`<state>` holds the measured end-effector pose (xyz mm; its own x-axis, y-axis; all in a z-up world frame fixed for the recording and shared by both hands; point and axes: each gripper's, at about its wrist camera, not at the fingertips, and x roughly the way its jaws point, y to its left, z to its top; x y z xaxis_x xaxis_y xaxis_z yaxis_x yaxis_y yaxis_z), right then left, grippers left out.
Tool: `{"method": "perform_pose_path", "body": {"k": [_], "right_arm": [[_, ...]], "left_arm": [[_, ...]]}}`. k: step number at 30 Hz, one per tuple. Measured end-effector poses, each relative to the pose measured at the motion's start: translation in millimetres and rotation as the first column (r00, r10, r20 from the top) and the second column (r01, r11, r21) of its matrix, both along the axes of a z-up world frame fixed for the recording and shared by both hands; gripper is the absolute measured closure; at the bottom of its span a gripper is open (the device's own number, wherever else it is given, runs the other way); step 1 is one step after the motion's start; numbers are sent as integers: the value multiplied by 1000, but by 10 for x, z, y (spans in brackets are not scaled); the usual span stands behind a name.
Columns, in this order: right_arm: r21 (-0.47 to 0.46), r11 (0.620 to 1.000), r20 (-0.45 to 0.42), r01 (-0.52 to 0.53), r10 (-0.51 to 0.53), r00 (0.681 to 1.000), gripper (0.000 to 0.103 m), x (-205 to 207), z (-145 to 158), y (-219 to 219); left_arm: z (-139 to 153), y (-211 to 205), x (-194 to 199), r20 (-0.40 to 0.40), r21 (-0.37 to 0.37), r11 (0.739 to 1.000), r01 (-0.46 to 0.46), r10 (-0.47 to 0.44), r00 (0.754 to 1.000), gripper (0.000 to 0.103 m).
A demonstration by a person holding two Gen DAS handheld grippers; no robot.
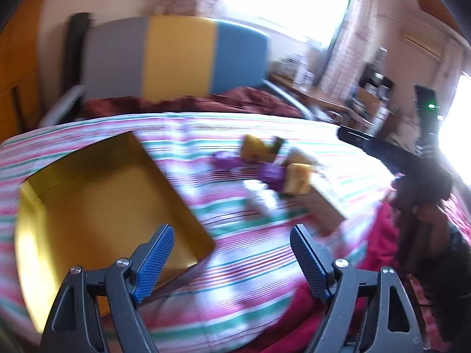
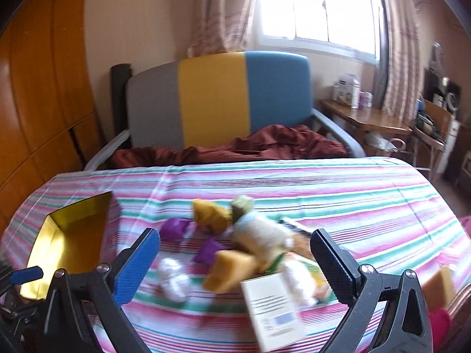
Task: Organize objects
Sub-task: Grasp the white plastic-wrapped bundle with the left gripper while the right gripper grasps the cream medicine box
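Striped bedsheet [image 2: 338, 194] fills both views; the gold box [image 1: 97, 194] sits left of frame, ready for the toy pile [image 2: 235, 244] at center. Left gripper [image 1: 232, 256] and right gripper [image 2: 235, 264] both gape empty.

This is a bedroom in a home. A bed [image 2: 294, 182] with a striped sheet fills the foreground, and behind it stand a padded headboard [image 2: 217, 100] in 3 colours, grey, yellow and blue, and a rumpled dark red blanket [image 2: 250, 144]. Above the bed a curtained window [image 2: 312, 6] lets in daylight, left of the bed is a wooden wardrobe [image 2: 38, 88], and right of it a cluttered wooden desk [image 2: 368, 117].
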<state>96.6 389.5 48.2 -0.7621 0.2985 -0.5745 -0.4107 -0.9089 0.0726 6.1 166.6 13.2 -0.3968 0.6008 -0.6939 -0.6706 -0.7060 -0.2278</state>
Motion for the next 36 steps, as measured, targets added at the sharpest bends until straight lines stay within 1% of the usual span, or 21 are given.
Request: {"method": "perform_pose_path", "body": {"k": [2,4,5,6,8,9,11,12,14,18,19,21,23,25,26,27,28,29,30,33,36], "right_arm": [[-31,999,-3,43,-43,999,0,73,-28,256],[-77,994,2,80,-80,997,0,143,-88,484],[-109,989,4,100,-100,995,0,182,-127,594],[-145,983,-2,114,-116,993,0,232,-165,695],[-210,967,-9,144,-149,989,0,325,-256,861],[-257,953,-11,162,-170,985,0,367,-311,942],[-346,918,-7,192,-208,978,0,432,-395,1057],[-354,915,-27,196,-220,975,0,473,-385,1067],[-370,909,-58,192,-228,972,0,520,-370,1085],[-368,915,-68,165,-203,977,0,470,-357,1054],[-366,917,-67,160,-198,978,0,458,-354,1046],[-363,920,-73,151,-189,979,0,458,-344,1034],[-366,919,-78,147,-188,979,0,463,-342,1033],[-372,917,-79,145,-187,979,0,459,-347,1042],[-372,917,-78,144,-185,980,0,453,-352,1042],[-371,918,-77,142,-183,980,0,447,-356,1042],[-370,918,-75,140,-180,981,0,441,-358,1037],[-367,920,-71,139,-176,982,0,431,-361,1031],[-364,921,-65,138,-173,983,0,419,-364,1023],[-356,925,-41,131,-156,987,0,377,-383,1007],[-343,932,2,120,-127,992,0,297,-416,971]], "left_arm": [[-11,249,-38,37,-5,998,56,-56,998,21],[-78,526,-122,82,-26,995,95,-92,992,21],[-129,704,-166,114,-55,992,117,-110,987,21],[-163,782,-170,119,-74,990,118,-109,987,21],[-241,954,-199,130,-123,983,135,-119,984,22],[-305,1071,-224,143,-158,977,145,-123,982,24],[-447,1199,-273,164,-198,968,151,-119,979,26],[-515,1269,-309,177,-221,963,156,-118,977,27],[-615,1343,-362,183,-234,960,155,-113,977,27],[-739,1494,-461,185,-274,950,150,-101,978,28],[-781,1519,-484,188,-284,948,146,-94,978,30],[-874,1550,-555,201,-301,945,124,-64,977,31],[-940,1558,-613,196,-316,944,96,-34,980,31],[-986,1555,-670,209,-308,948,80,-15,978,33],[-1017,1553,-697,218,-303,950,74,-7,976,34],[-1050,1553,-720,220,-303,951,64,4,976,40],[-1085,1548,-731,219,-304,951,61,8,976,48],[-1122,1540,-734,218,-305,951,58,11,976,52],[-1131,1527,-710,186,-311,950,44,16,982,58],[-1113,1477,-622,150,-293,955,44,1,989,62],[-1096,1404,-483,111,-294,954,56,-24,994,64]]}}
